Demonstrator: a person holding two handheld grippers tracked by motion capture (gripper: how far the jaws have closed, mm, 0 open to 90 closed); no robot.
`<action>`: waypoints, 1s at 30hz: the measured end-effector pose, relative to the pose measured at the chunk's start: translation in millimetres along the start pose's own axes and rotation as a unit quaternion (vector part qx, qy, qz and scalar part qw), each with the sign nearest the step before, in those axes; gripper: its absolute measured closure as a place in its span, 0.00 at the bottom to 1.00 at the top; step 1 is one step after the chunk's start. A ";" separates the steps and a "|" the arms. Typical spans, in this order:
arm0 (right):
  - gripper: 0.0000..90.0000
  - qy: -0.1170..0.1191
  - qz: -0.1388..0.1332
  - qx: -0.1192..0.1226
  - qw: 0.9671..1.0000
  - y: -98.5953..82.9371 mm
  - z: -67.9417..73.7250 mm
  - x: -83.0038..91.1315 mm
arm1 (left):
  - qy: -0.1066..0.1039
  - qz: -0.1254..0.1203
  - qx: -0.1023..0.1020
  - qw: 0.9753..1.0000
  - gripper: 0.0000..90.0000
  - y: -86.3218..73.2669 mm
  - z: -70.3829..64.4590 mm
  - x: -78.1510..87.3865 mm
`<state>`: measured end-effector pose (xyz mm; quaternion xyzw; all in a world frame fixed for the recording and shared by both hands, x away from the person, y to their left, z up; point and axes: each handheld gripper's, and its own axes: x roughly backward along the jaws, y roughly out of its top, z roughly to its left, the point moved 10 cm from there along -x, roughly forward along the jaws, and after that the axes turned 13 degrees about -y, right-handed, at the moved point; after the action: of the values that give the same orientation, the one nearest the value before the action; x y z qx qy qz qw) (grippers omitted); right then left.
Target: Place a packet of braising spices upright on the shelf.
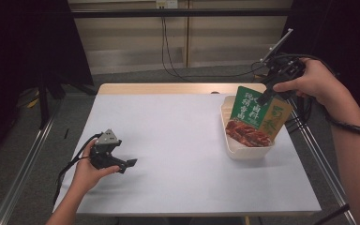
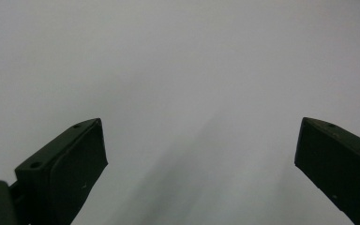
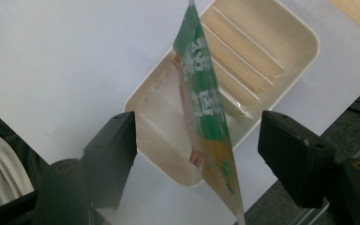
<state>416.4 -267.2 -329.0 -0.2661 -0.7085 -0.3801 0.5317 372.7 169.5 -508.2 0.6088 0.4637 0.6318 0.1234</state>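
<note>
A green and orange food packet [image 1: 255, 117] with a picture of red meat stands upright in a cream tray [image 1: 243, 152] at the table's right. My right gripper [image 1: 266, 96] is at the packet's top edge. In the right gripper view the packet [image 3: 204, 108] runs edge-on between the two jaws, which stand wide apart and clear of it, so this gripper [image 3: 197, 129] is open above the tray [image 3: 304, 51]. My left gripper [image 1: 130, 163] rests low over the white table near the front left. It is open [image 2: 199, 136] with nothing between its jaws.
Long pale flat strips [image 3: 243, 51] lie in the far part of the tray. A white sheet [image 1: 178, 140] covers the table, with a wooden strip [image 1: 168, 89] bare at the back. Metal rails [image 1: 318, 154] run along both sides, and cables [image 1: 178, 70] lie on the floor behind.
</note>
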 end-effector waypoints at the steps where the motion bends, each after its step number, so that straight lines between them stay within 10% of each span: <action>1: 0.31 -0.002 0.001 0.002 1.000 0.2 0.8 1.6 | -0.003 -0.002 0.005 1.000 0.02 0.1 -0.9 -0.7; 30: 0.22 0.024 -0.024 0.064 0.997 25.2 54.7 7.2 | -0.005 -0.006 -0.002 1.000 0.02 3.0 -3.0 2.7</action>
<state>403.9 -208.1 -323.6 -0.2057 -0.7246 -0.3532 0.5549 370.7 168.5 -503.7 0.6090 0.4656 0.6287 0.1307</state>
